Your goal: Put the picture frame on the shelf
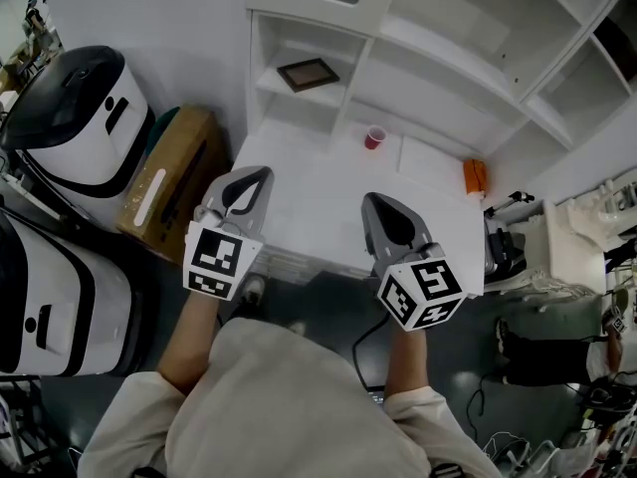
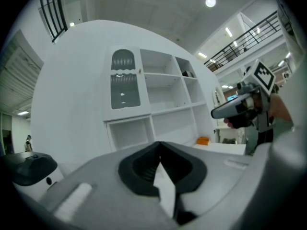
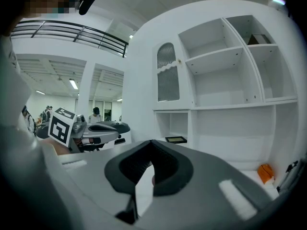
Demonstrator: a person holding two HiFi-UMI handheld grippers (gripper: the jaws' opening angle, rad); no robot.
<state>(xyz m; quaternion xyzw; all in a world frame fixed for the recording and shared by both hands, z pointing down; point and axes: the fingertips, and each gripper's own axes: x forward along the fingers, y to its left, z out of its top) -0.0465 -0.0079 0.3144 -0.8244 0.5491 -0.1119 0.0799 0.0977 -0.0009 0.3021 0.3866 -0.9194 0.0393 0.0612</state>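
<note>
Frame (image 1: 308,74) is lying flat in the shelf's (image 1: 282,94) lower-left cubby, seemingly long side crosswise. The left gripper (image 1: 251,182) is sitting nearer it than the right gripper (image 1: 383,212). Fingers on both are sitting shut, empty.

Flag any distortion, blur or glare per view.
Head view: even light, with mild barrel bowing of the shelf unit; the picture frame is sharp. Left gripper view: heavy fisheye and dark corners; the ceiling lamp blooms and the left claw is soft up close. Right gripper view: same fisheye and dark rim; shelves well exposed, no glare.
</note>
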